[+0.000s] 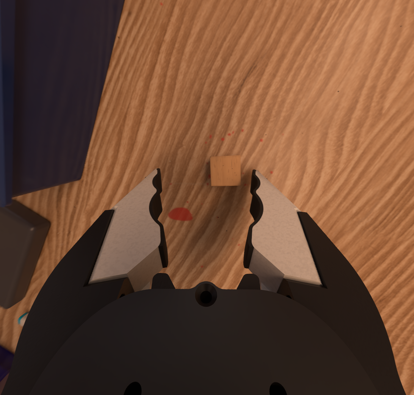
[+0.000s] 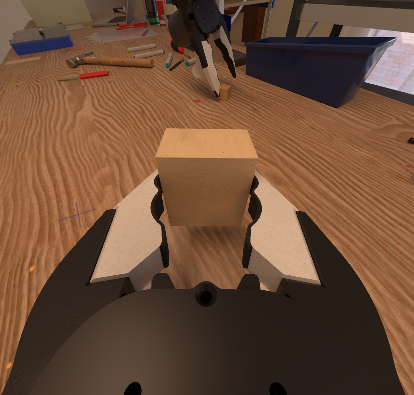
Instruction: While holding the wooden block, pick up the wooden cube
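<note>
Wooden block point(image 2: 206, 178) and wooden cube point(image 1: 225, 170) both on view, over a broad grained table point(image 2: 67, 149). Largest on that table: dark blue bin point(image 2: 313, 70) at the far right, just beyond the cube. Next in size: right tongs point(image 2: 206, 182), clamped on the block's two side faces, block upright and clear of the table with its shadow below. Left tongs point(image 1: 205, 178) pointing steeply down, spread apart, nothing between them; cube on the table just ahead of the tips and nearer the right finger point(image 1: 255, 182), whether touching it cannot be told. Farther back on the left: hammer point(image 2: 109, 61) with wooden handle, red-handled screwdriver point(image 2: 85, 75), several markers point(image 2: 147, 50). Smallest: red paint spot point(image 1: 180, 214) between the left fingers, with red flecks scattered around the cube.
</note>
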`<action>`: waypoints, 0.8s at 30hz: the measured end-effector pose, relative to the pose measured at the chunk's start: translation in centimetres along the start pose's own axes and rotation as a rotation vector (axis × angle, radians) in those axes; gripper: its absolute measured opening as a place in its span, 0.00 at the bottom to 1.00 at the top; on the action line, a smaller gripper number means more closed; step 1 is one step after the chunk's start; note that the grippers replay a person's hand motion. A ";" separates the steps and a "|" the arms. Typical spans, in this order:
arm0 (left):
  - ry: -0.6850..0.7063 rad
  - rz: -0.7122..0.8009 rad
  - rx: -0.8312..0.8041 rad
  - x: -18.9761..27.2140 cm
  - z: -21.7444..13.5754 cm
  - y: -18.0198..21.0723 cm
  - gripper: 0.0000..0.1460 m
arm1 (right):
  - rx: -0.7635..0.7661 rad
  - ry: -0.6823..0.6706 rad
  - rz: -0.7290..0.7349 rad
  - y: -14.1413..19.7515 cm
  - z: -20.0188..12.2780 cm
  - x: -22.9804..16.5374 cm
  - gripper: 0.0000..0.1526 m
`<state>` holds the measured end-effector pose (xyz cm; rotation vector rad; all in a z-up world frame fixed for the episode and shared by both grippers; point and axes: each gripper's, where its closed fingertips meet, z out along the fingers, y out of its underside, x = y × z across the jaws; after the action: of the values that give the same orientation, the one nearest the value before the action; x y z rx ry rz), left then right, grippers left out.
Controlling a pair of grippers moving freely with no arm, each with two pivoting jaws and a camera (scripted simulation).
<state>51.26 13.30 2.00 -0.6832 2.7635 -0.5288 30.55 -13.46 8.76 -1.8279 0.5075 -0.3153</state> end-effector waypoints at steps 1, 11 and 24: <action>0.017 -0.008 0.006 0.2 0.1 0.1 0.52 | 0.004 -0.005 0.005 -0.1 0.0 0.0 0.51; 0.108 -0.114 0.102 1.6 0.3 0.0 0.24 | -0.020 -0.002 0.002 0.4 0.4 0.0 0.51; -0.005 -0.055 0.129 1.6 -0.5 0.0 0.18 | -0.016 0.017 0.049 0.7 0.6 0.7 0.51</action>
<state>49.76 12.69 2.21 -0.7313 2.6845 -0.7092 31.35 -13.49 7.91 -1.8267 0.5666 -0.2943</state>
